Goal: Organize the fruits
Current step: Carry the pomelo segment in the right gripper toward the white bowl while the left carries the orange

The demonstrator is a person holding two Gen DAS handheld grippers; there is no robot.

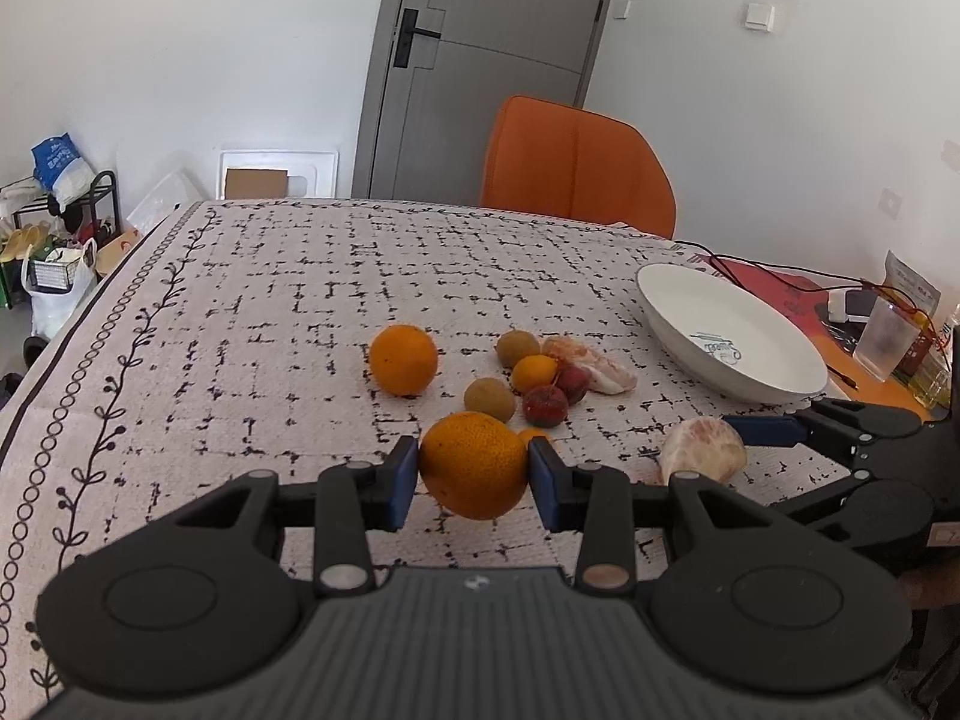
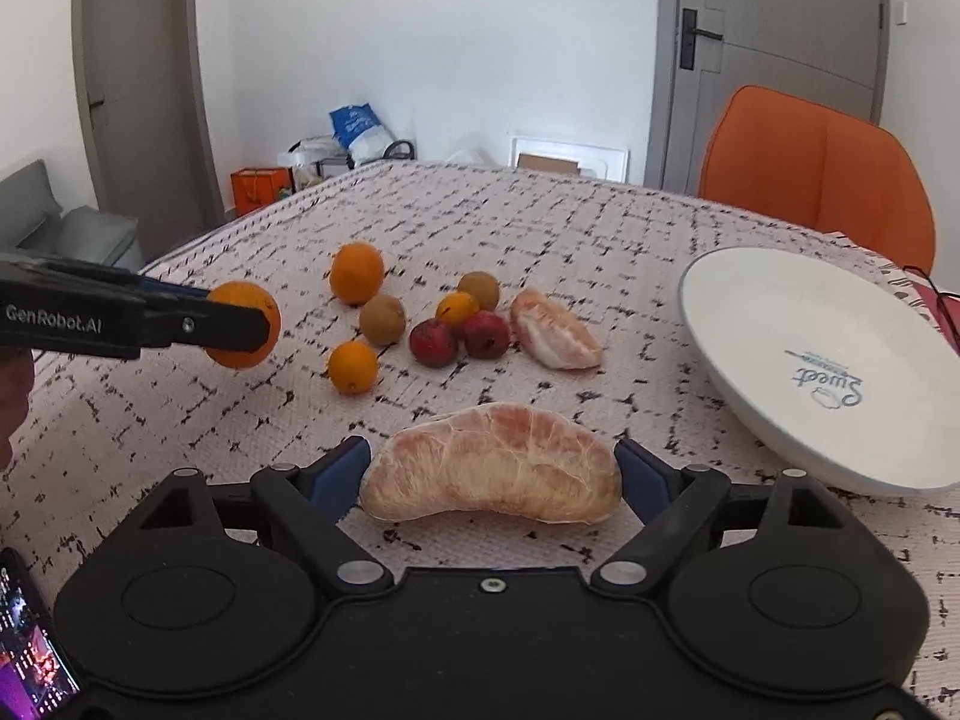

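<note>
Through the left wrist view, the left gripper [image 1: 474, 471] is clamping an orange [image 1: 474, 465] between its blue pads and holding it clear of the patterned tablecloth [image 1: 240, 324], jaws narrowed onto the fruit. Beyond it, a second orange [image 1: 403, 359] is sitting near a cluster of small fruit [image 1: 528, 381], and the white plate [image 1: 729, 333] is waiting off to the right, looking empty. The right gripper [image 1: 774, 429] is poking in from that side beside a peeled pomelo segment [image 1: 703, 450]. Over to the right wrist view: the right gripper [image 2: 492, 468] is standing wide, its pads bracketing that pomelo segment [image 2: 492, 465] end to end, and whether they are pressing on it or just framing it is hard to tell. The segment is lying on the cloth, near the plate [image 2: 750, 324], which is sitting tilted with its near rim on the cloth. A second pomelo piece [image 2: 555, 336] is resting further back. My read: this soft segment wants a gentle, even squeeze along its length, then a straight lift before swinging right. Squeezing too hard is likely to burst the membrane, so go light, and set it low into the dish.
</note>
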